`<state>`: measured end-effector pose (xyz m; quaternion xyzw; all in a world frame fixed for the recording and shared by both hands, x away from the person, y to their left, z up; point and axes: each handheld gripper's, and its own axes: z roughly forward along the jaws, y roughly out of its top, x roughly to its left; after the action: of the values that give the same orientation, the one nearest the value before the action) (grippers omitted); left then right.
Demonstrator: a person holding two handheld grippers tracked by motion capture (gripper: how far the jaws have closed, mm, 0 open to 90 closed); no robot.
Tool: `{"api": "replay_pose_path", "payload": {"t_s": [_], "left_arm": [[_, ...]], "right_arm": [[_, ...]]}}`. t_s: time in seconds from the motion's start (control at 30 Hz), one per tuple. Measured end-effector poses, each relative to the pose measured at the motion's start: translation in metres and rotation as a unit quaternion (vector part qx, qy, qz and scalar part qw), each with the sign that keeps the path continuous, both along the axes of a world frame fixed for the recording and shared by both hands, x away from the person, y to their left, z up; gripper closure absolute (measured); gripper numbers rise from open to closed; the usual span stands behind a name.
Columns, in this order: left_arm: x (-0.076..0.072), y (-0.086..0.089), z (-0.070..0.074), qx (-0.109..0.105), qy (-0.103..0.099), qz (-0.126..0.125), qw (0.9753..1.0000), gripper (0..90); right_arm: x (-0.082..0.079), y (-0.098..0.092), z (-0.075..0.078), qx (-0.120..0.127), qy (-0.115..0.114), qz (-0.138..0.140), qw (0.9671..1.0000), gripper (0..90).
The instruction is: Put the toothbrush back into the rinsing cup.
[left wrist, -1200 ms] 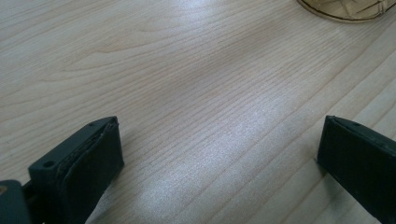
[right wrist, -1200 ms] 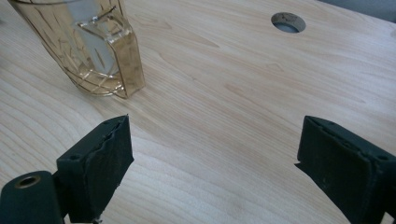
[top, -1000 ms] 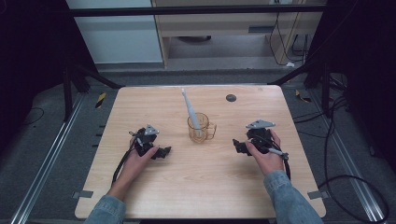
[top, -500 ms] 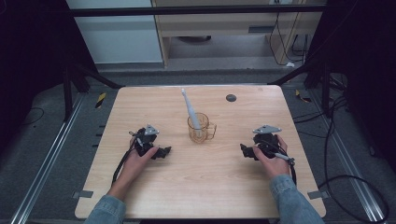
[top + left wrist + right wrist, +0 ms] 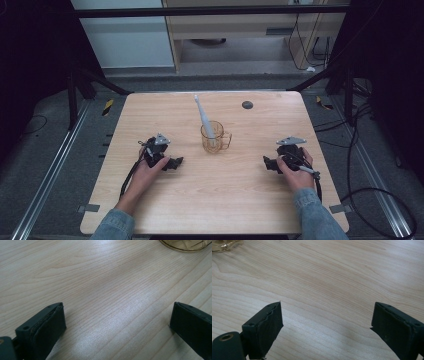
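Drawn back toward the table's near edge, right gripper and left gripper rest with fingers released beside the mug.

High view overhead, facing forward-down; 2 gripper views close above table, sharing cup edge.

A clear amber mug stands upright near the middle of the wooden counter, its handle turned toward the right side. A pale toothbrush stands in it, its lower end inside the mug, leaning on the rim and tilting up and away toward the far-left. In the left gripper view the mug's base shows at the top right edge.
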<state>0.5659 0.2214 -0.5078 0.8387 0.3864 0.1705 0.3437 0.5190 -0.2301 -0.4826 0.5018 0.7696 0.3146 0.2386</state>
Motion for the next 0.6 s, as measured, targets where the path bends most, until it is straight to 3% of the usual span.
{"api": "replay_pose_path", "payload": {"t_s": [0.6], "left_arm": [[0.0, 0.0, 0.0, 0.001, 0.0, 0.0, 1.0, 0.0]], "right_arm": [[0.015, -0.015, -0.012, 0.019, 0.004, -0.027, 0.9994, 10.4]]}}
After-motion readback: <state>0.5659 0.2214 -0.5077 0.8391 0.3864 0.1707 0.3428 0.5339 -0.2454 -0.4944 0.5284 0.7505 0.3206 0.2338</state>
